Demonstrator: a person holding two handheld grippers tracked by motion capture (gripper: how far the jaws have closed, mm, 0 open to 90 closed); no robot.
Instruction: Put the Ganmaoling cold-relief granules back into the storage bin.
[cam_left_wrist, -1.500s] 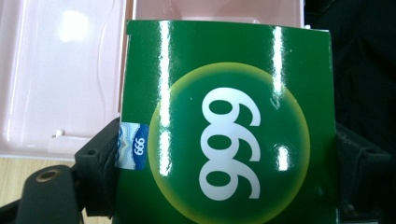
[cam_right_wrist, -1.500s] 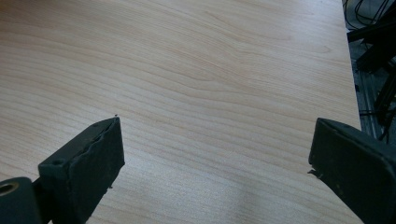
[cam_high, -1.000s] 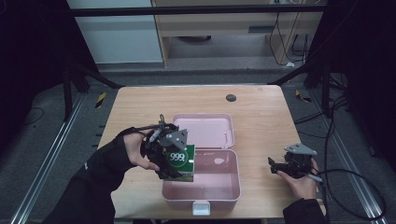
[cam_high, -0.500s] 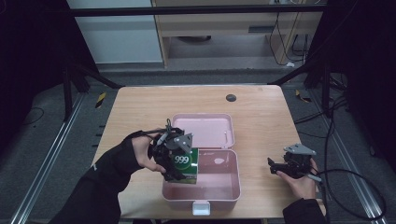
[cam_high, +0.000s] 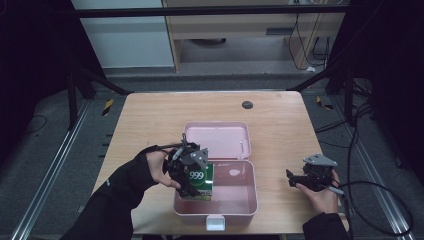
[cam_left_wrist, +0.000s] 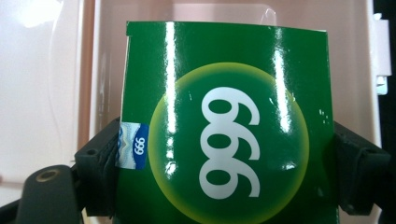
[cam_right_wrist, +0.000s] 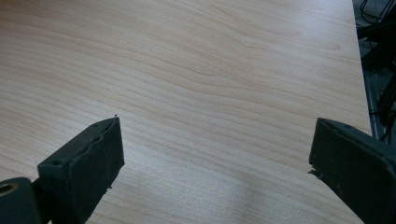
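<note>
Green 999 box going in the pink case

left gripper (cam_high: 192, 172) clamped on the green box (cam_high: 200, 181) over the pink case (cam_high: 235, 202); right gripper (cam_high: 299, 178) jaws wide apart above bare table (cam_high: 150, 120)

Glossy green carton (cam_left_wrist: 224, 140), smooth pink plastic box (cam_high: 250, 200), matt wood-grain table (cam_right_wrist: 210, 70).

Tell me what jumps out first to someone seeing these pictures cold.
The glossy green box marked 999 grabs the eye, clamped between the left gripper's jaws and held at the left end of the open pink case. Next comes the right gripper, jaws wide apart over the bare wooden table to the case's right.
</note>
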